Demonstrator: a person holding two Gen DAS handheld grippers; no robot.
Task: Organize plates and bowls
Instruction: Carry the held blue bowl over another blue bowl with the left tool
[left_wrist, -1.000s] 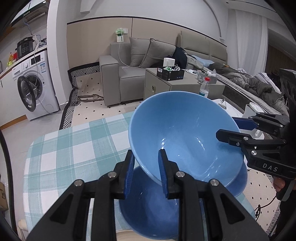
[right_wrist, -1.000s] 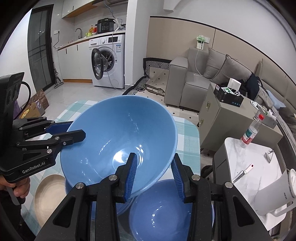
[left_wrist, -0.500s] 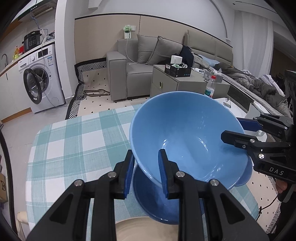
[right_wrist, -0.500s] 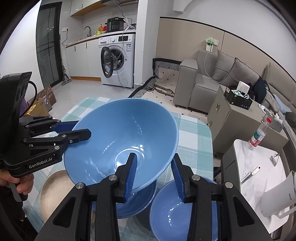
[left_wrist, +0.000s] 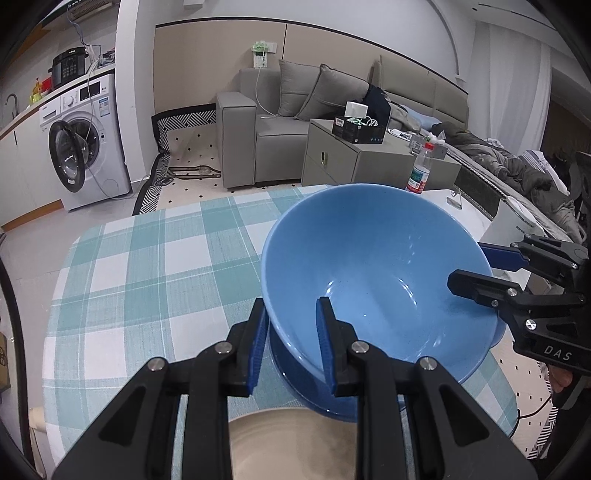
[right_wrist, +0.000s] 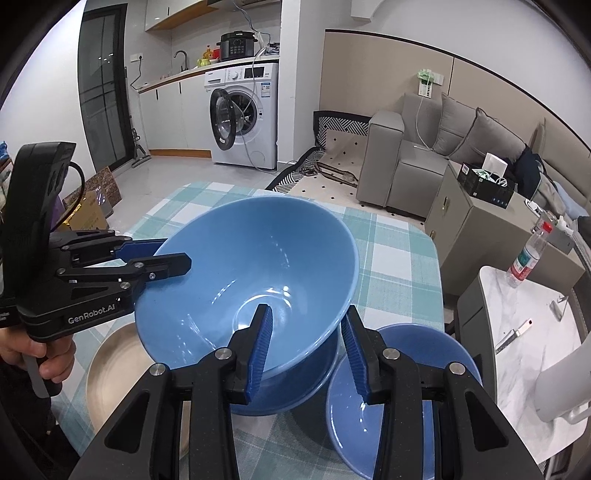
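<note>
Since a second ago, the big blue bowl (left_wrist: 373, 273) I carry has swung over the second blue bowl (right_wrist: 295, 387) on the checked table (left_wrist: 147, 273). My left gripper (left_wrist: 291, 332) is clamped on its near rim; my right gripper (right_wrist: 306, 343) straddles the opposite rim, whether pinching I cannot tell. A small blue bowl (right_wrist: 402, 391) sits at the table's right edge, a beige plate (left_wrist: 295, 446) at the near edge.

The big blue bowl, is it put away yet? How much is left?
Not yet. Both tools, left and right, grip the big blue bowl above another blue dish, nothing stacked yet. The small blue bowl and tan plate still wait.
</note>
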